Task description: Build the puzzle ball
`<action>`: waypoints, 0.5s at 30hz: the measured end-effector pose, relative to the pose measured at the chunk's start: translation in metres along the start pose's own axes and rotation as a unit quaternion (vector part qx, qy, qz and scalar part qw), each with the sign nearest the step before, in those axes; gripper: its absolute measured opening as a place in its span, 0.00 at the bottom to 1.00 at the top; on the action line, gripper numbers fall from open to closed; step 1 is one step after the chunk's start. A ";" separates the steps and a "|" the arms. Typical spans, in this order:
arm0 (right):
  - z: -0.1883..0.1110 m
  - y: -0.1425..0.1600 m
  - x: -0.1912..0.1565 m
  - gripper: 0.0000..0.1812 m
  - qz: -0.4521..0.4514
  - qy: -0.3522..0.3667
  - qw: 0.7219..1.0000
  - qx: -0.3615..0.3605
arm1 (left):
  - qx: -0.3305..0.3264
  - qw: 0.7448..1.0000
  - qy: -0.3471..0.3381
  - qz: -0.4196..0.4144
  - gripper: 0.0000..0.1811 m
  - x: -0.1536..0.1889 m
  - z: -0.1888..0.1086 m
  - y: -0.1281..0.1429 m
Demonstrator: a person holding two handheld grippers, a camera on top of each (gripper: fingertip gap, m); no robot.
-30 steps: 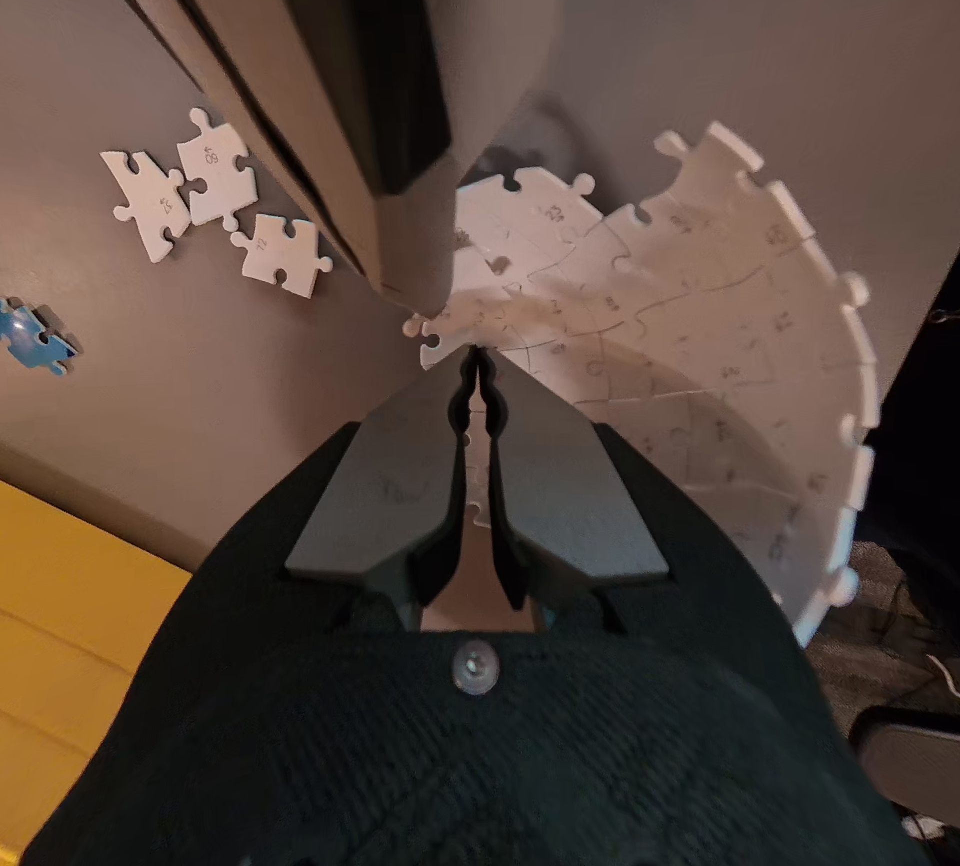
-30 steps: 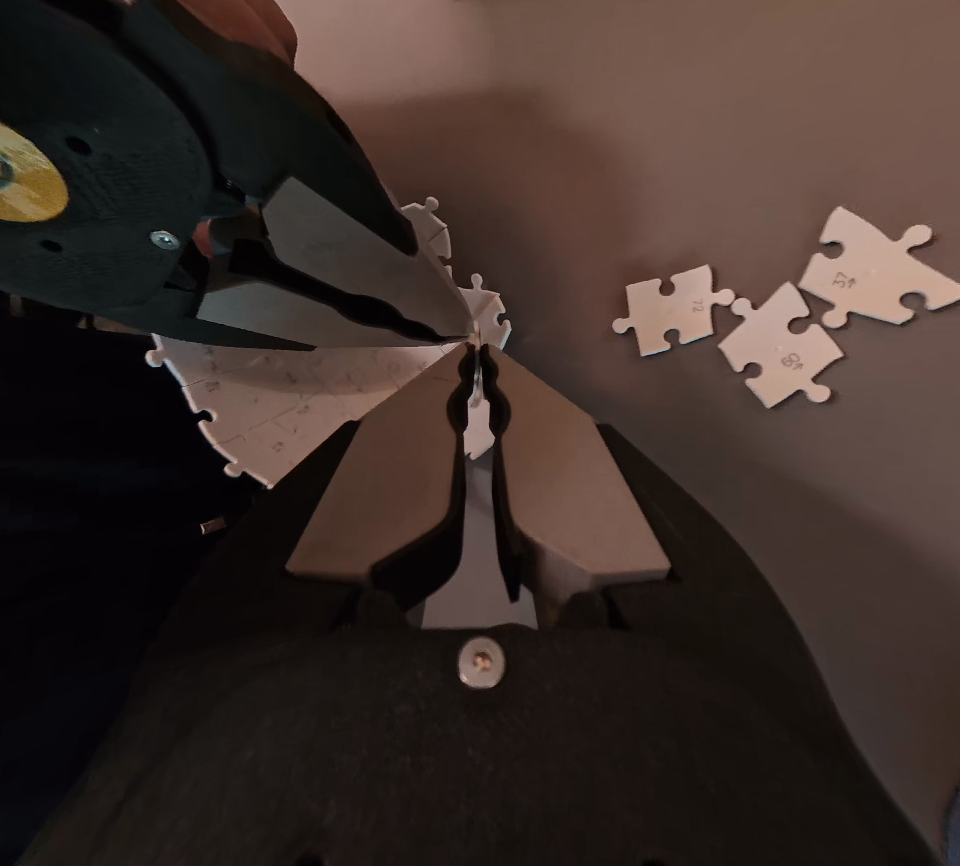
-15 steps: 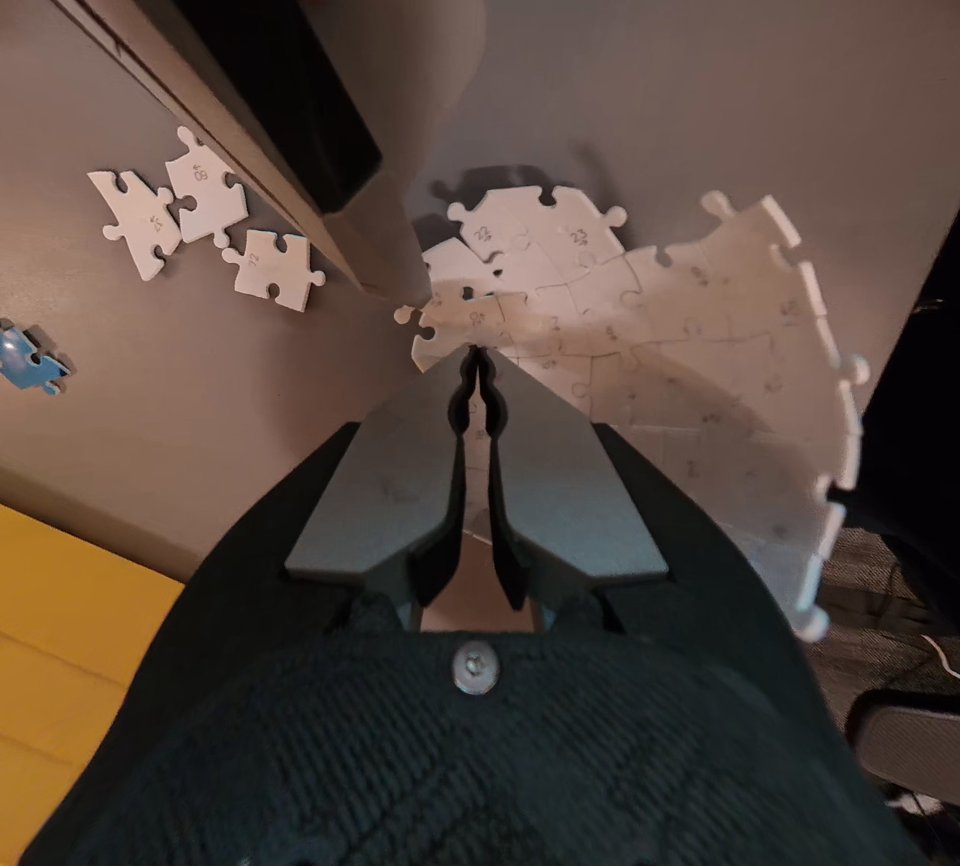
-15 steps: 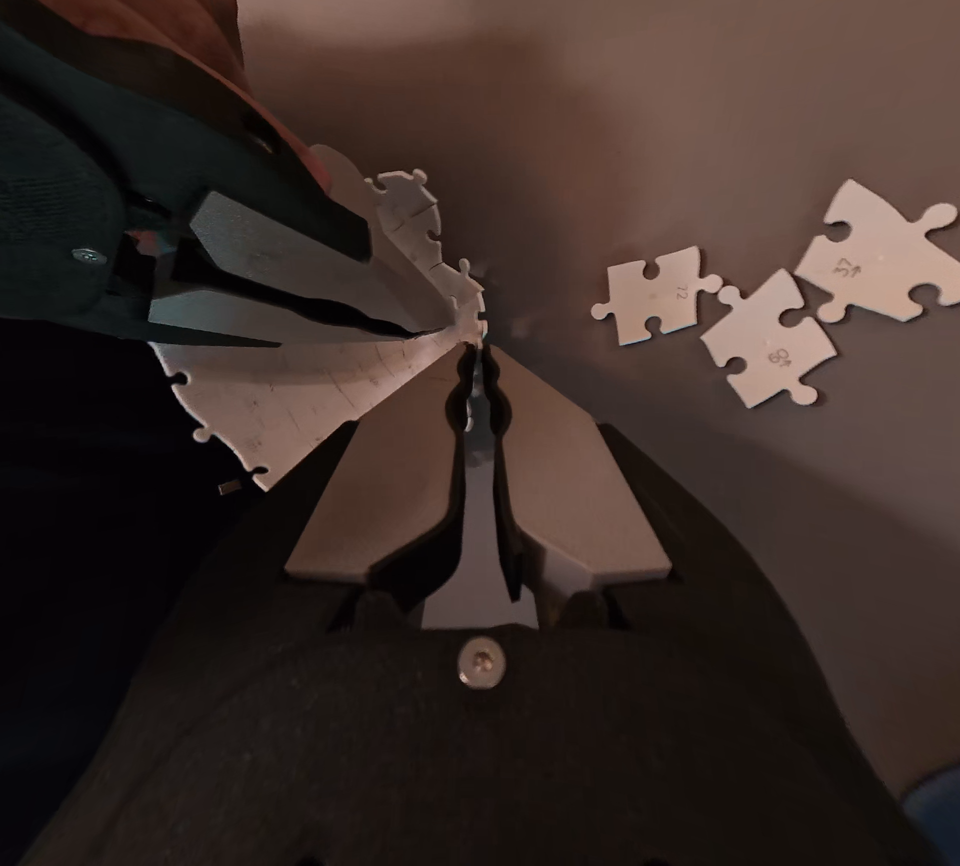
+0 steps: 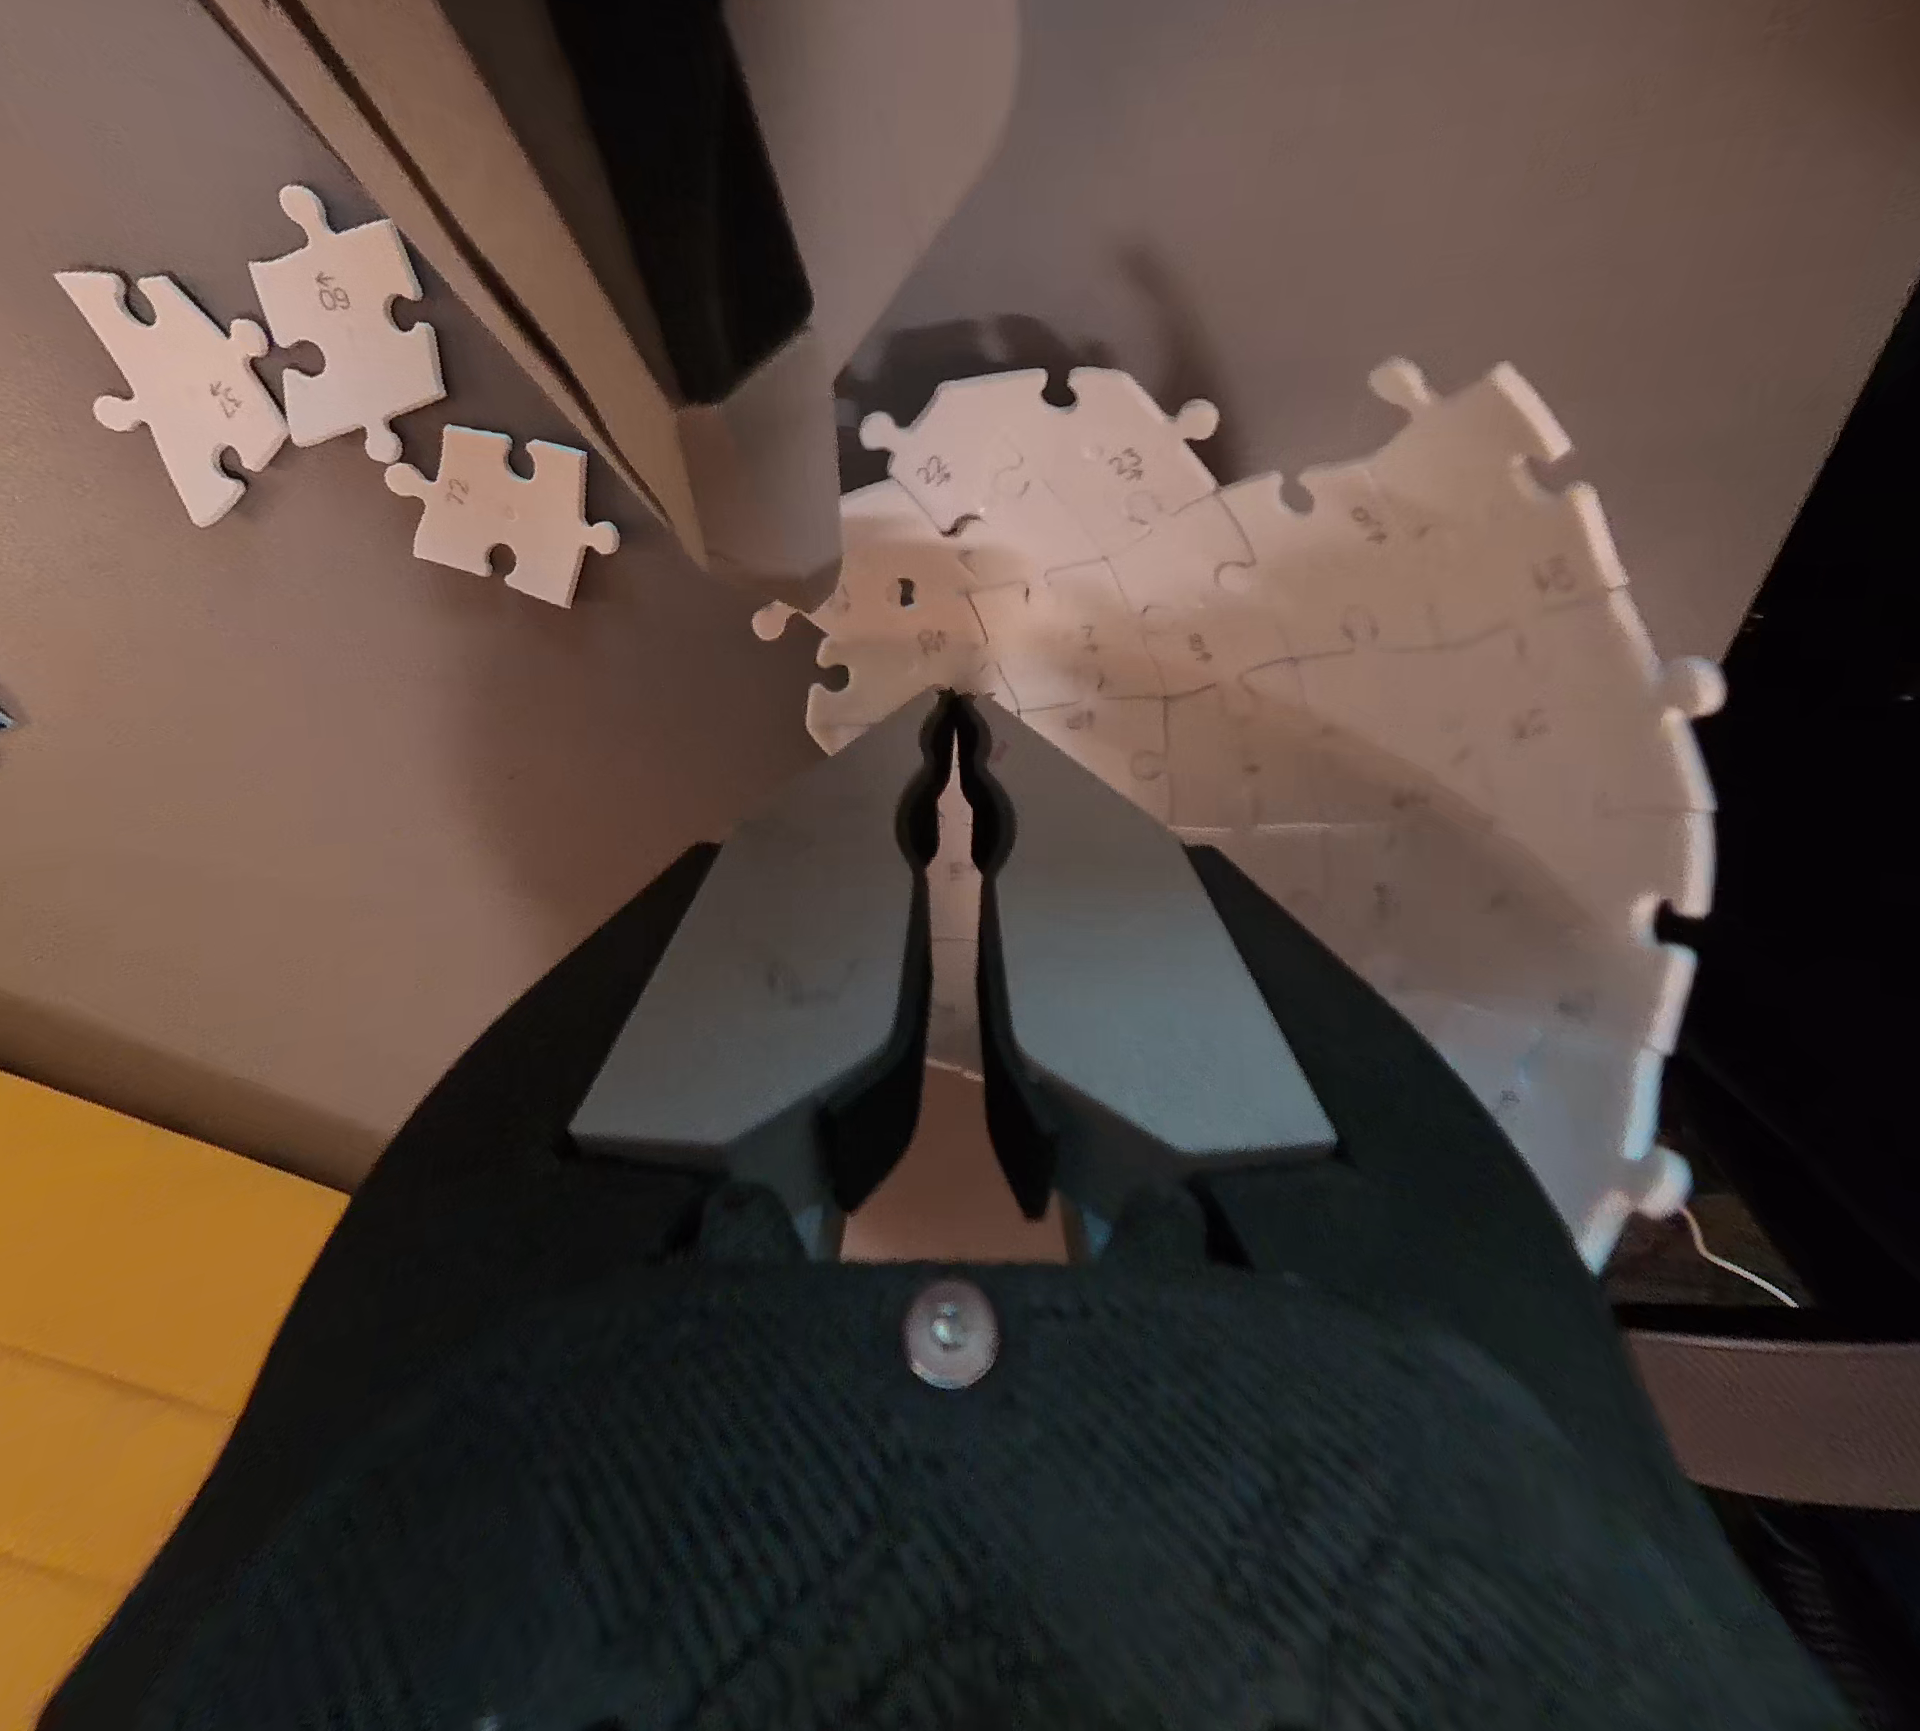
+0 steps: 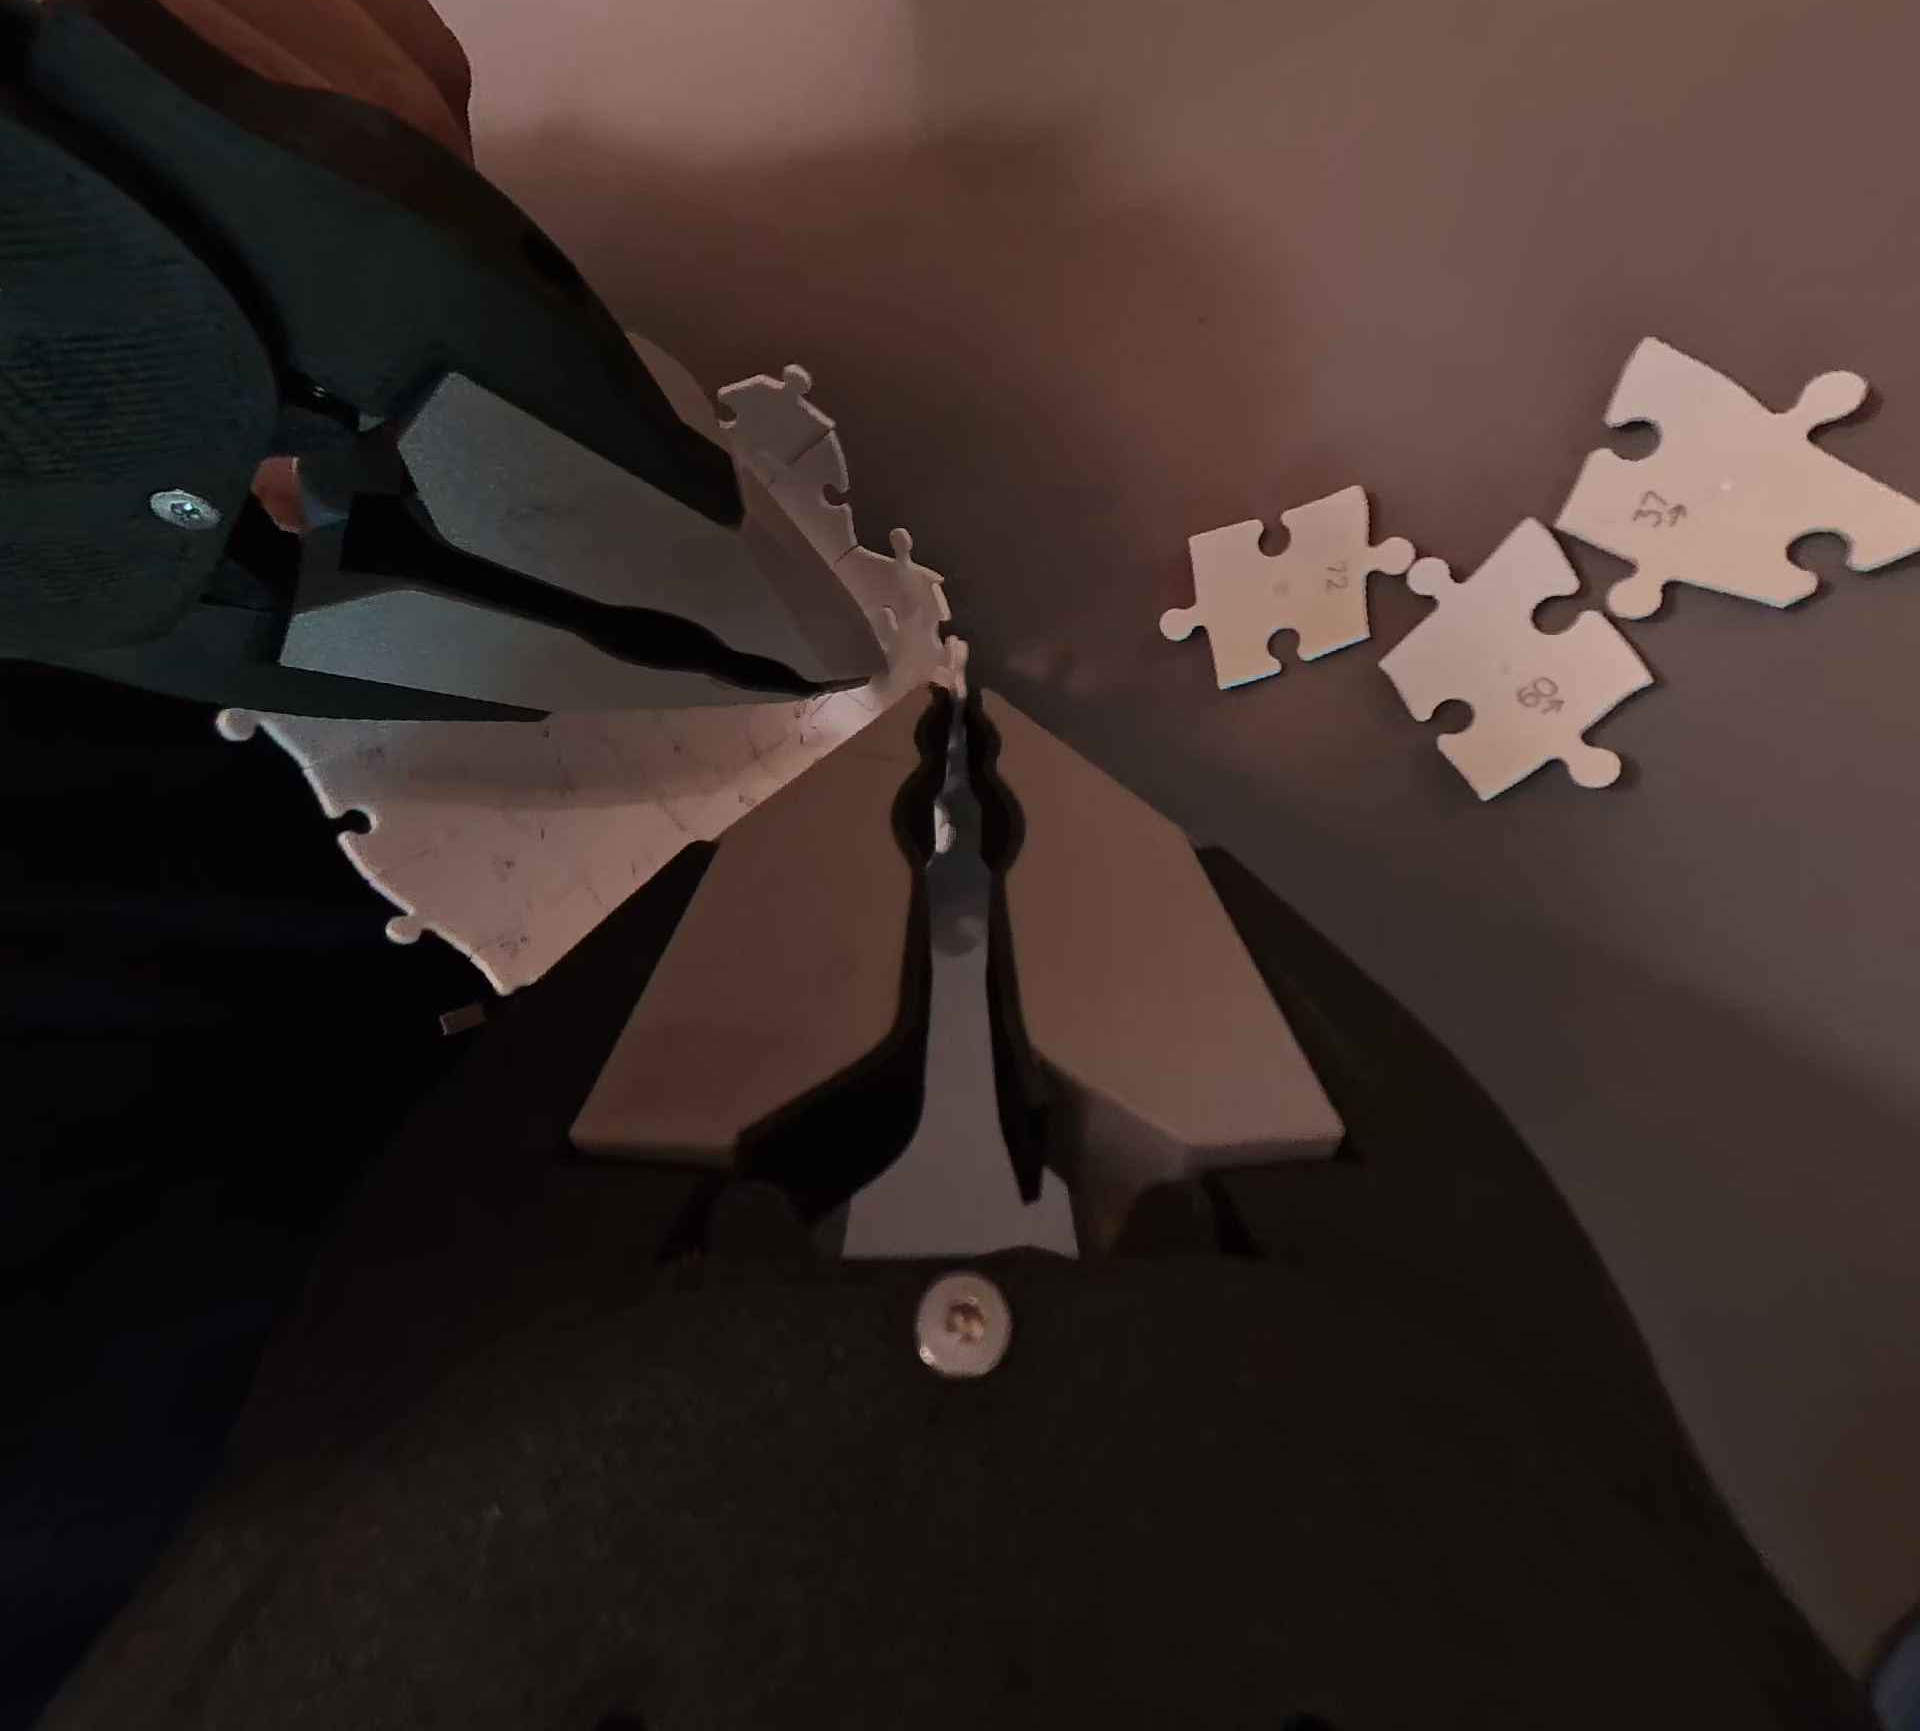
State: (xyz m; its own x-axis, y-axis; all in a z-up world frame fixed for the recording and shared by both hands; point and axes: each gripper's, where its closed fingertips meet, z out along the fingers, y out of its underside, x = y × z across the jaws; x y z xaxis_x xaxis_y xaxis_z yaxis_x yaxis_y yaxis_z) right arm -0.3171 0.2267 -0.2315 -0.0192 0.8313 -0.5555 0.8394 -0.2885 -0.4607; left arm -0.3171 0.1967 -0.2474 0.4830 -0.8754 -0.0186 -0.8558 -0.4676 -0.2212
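The partly built puzzle ball [image 5: 1351, 694] is a white curved shell of joined pieces, held over the grey table. My left gripper [image 5: 948, 694] is shut on the shell near its small end. My right gripper [image 6: 954, 694] is shut on an edge piece of the shell [image 6: 499, 808], with a bit of white piece showing between its fingers. In the left wrist view the right gripper's fingers [image 5: 769, 486] come down from the upper left to the shell's knobbed edge. In the right wrist view the left gripper's fingers [image 6: 582, 559] reach in from the left, tips almost touching mine.
Three loose white pieces lie on the table: [image 5: 177, 393], [image 5: 348, 341], [image 5: 504, 518]; they also show in the right wrist view [image 6: 1288, 585], [image 6: 1517, 663], [image 6: 1745, 497]. A yellow box [image 5: 104, 1266] sits at the lower left. The table edge [image 5: 1787, 476] runs behind the shell. Left and right tips are no more than a few centimetres apart.
Both grippers have stayed shut on the shell. The shell has tilted and turned a little between them, and the loose pieces have shifted slightly in both views.
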 end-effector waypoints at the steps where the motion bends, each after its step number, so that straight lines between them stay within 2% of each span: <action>1: 0.000 0.000 0.000 0.00 0.000 0.000 1.000 0.002 | -0.001 1.000 0.002 -0.001 0.00 0.000 0.000 0.000; 15: 0.000 0.003 0.002 0.00 -0.010 -0.011 1.000 0.011 | 0.008 1.000 0.012 -0.002 0.00 0.001 -0.002 -0.007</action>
State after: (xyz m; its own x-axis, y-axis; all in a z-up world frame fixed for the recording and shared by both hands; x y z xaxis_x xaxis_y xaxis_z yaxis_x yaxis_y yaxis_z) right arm -0.3145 0.2274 -0.2337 -0.0473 0.8262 -0.5613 0.8267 -0.2831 -0.4863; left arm -0.3106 0.1988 -0.2441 0.4816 -0.8764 0.0067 -0.8505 -0.4692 -0.2375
